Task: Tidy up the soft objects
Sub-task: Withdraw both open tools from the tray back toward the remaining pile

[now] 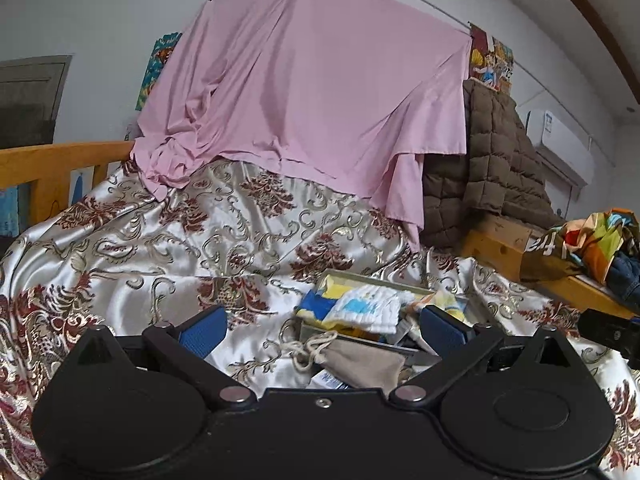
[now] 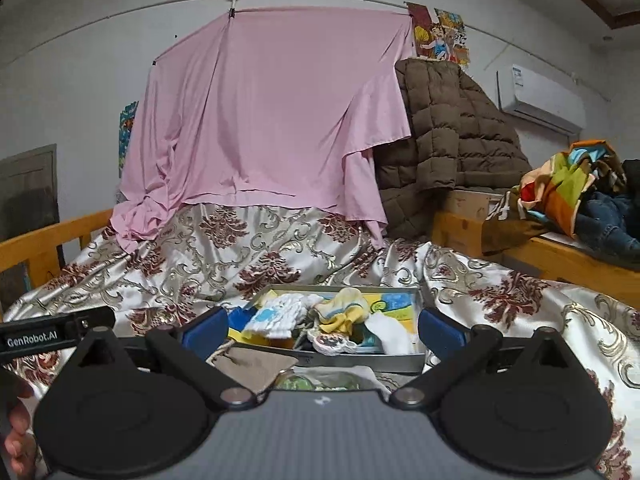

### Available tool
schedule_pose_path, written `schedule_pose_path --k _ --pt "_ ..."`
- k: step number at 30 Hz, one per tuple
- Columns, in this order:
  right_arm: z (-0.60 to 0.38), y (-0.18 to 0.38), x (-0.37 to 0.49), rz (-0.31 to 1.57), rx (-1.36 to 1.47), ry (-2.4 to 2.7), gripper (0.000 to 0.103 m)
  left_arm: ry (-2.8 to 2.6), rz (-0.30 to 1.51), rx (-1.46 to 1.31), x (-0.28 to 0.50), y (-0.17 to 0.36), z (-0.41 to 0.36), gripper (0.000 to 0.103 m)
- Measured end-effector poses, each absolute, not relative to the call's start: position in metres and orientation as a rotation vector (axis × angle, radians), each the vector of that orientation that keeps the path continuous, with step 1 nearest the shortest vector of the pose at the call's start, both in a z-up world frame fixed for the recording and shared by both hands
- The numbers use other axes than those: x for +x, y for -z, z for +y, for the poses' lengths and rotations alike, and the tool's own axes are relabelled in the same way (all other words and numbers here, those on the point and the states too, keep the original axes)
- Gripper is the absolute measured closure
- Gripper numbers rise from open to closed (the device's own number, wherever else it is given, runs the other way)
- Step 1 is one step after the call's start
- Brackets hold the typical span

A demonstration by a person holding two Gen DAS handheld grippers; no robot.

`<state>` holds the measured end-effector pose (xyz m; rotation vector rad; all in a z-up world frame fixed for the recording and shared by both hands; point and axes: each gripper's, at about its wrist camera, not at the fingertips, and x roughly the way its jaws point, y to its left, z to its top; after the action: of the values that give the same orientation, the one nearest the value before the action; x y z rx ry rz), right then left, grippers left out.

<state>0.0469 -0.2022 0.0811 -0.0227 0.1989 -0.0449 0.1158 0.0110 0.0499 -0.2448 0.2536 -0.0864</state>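
Note:
A shallow grey metal tray lies on the floral satin bedspread and holds small soft items. In it are a white-and-blue folded cloth, a yellow sock bundle, a white cloth and a round crocheted piece. A beige drawstring pouch rests against the tray's near edge. My left gripper stands open just in front of the pouch, holding nothing. My right gripper is open too, its blue pads on either side of the tray.
A pink sheet hangs from a wall line at the bed's far end. Beside it a brown quilted jacket drapes over a wooden ledge carrying colourful cloth and jeans. A wooden rail runs along the left. A hand shows at lower left.

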Motion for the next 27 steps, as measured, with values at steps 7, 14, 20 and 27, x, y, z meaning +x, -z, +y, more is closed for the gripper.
schedule_pose_path --k 7,14,20,27 --pt "-0.199 -0.050 0.045 0.243 -0.006 0.068 0.000 0.070 0.289 -0.243 0.115 -0.034 0.018 0.001" --pt "-0.197 -0.028 0.044 0.289 -0.029 0.068 0.000 0.049 0.347 -0.239 0.116 -0.012 0.028 0.001" --pt "-0.195 -0.008 0.051 0.389 -0.017 0.062 0.000 0.026 0.382 -0.228 0.114 0.004 0.032 0.001" --pt "-0.188 0.005 0.053 0.457 -0.022 0.038 0.000 0.042 0.409 -0.178 0.109 0.015 0.025 0.001"
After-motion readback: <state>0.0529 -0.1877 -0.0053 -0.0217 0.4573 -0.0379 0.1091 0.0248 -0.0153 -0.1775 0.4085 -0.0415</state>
